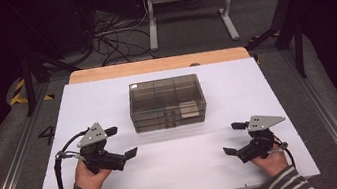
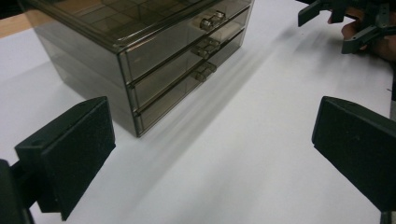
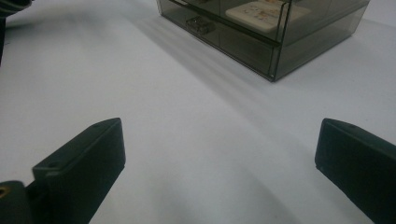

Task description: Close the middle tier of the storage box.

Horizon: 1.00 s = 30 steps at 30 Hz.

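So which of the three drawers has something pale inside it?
The top drawer: a pale flat thing lies inside it toward the right end, seen through the smoky front. The two below look empty.

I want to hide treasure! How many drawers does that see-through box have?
3, stacked in the box: top drawer, middle drawer, bottom drawer, all shut, each with a small handle in front.

Dark room, grey floor [image 1: 256, 15], tangled cables [image 1: 116, 44], white desk frame [image 1: 188, 0], yellow-black hazard tape [image 1: 18, 91].

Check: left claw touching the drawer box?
Apart. In the high view, bare white table lies between the left claw and the drawer box; the left gripper view shows its open jaws short of the box.
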Available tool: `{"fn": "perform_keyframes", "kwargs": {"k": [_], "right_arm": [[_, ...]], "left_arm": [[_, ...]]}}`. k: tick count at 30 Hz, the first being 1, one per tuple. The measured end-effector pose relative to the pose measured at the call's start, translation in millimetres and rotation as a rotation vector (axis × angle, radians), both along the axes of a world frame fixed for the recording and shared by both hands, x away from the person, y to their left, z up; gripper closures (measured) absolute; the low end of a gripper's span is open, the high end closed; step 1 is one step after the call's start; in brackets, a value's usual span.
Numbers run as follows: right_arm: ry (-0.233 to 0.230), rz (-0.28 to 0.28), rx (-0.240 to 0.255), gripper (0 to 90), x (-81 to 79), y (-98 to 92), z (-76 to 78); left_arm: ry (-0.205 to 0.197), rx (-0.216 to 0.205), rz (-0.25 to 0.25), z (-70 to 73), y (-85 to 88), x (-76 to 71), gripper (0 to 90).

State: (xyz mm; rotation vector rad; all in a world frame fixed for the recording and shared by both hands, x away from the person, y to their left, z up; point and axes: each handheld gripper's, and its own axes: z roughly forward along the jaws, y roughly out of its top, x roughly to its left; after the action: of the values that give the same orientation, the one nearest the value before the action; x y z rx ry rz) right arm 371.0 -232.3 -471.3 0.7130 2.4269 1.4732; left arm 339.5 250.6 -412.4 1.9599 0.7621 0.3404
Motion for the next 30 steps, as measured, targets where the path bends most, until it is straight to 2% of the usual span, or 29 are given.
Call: {"fn": "perform_keyframes", "kwargs": {"k": [1,2,5,7,10,13,18,19,22,25,30], "right_arm": [[0.000,-0.001,0.000,2.2,0.0,0.0,0.0],[-0.001,-0.002,0.001,2.2,-0.1,0.0,0.1],[-0.003,-0.002,0.002,2.2,-0.2,-0.3,0.3],[-0.004,-0.003,0.002,2.2,-0.2,-0.5,0.4],[-0.006,-0.003,0.002,2.2,-0.4,-0.5,0.5],[-0.007,-0.003,0.004,2.2,-0.5,-0.6,0.6],[-0.008,-0.006,0.005,2.2,-0.8,-0.6,0.8],[-0.009,-0.006,0.006,2.2,-0.8,-0.6,0.9],[-0.011,-0.006,0.005,2.2,-0.9,-0.5,0.8],[-0.010,-0.007,0.006,2.2,-1.1,-0.6,1.0],[-0.012,-0.007,0.005,2.2,-1.1,-0.4,0.9]], "left_arm": [[-0.006,-0.009,0.011,-3.3,2.0,-1.4,0.6],[-0.019,0.004,0.016,-4.9,4.3,-1.2,0.8],[0.012,-0.020,0.019,-13.6,9.0,-3.4,0.8],[-0.009,-0.020,0.027,-17.5,13.0,-4.7,0.8],[-0.019,-0.021,0.034,-22.0,17.2,-8.3,0.8],[-0.034,-0.014,0.037,-27.8,20.9,-11.6,0.8],[-0.057,0.031,0.046,-38.2,24.9,-14.1,0.5],[-0.058,0.034,0.048,-40.0,25.7,-13.4,0.5],[-0.004,-0.015,0.046,-47.5,28.8,-10.2,0.2],[-0.012,-0.021,0.052,-52.0,30.1,-9.4,0.2],[-0.036,0.010,0.045,-53.4,28.5,-11.3,0.2]]}}
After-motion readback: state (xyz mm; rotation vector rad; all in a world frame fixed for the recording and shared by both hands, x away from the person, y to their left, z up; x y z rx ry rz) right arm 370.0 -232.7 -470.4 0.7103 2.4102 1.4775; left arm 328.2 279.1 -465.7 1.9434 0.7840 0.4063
